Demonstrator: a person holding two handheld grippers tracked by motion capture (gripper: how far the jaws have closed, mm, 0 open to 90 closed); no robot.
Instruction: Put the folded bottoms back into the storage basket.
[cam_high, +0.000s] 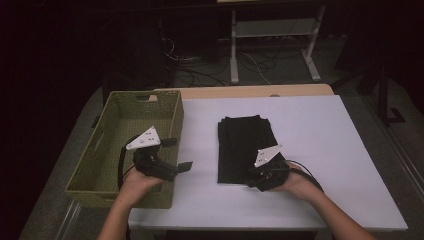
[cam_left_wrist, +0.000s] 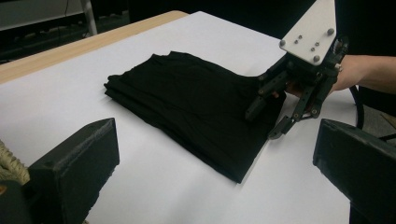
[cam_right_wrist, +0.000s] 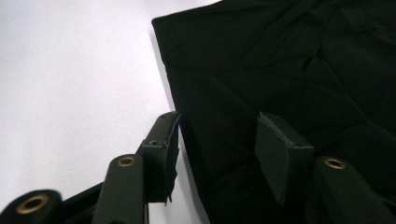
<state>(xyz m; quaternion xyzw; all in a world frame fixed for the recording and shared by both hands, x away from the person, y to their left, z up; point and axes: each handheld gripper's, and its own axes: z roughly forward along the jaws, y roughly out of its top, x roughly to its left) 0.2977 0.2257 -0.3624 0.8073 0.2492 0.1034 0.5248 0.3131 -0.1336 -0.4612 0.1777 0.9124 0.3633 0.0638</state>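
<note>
a folded black cloth (cam_high: 244, 148) lies flat on the white tabletop (cam_high: 320, 150), near the middle and a little toward the person's right. to its left a woven basket (cam_high: 167, 107) of olive green sits at the tabletop's left edge, well apart from the cloth.

the right tongs (cam_high: 253, 180) rest at the near corner of the cloth, held in the person's right hand (cam_high: 300, 185). in the right gripper view the jaws stand apart, one over the bare white tabletop at the cloth's edge and the other over the black fabric, so the edge of the cloth runs between them; they have not pinched it. the left gripper view shows these same tongs (cam_left_wrist: 268, 119) with their tips spread over the cloth's corner.

the left tongs (cam_high: 177, 154) are held in the left hand (cam_high: 135, 182) by the near right part of the basket, pointing toward the cloth, with bare tabletop in between. their jaws are spread wide, nothing between them, as the left gripper view shows with one black jaw at each lower corner and the cloth (cam_left_wrist: 196, 102) lying farther off between them.
</note>
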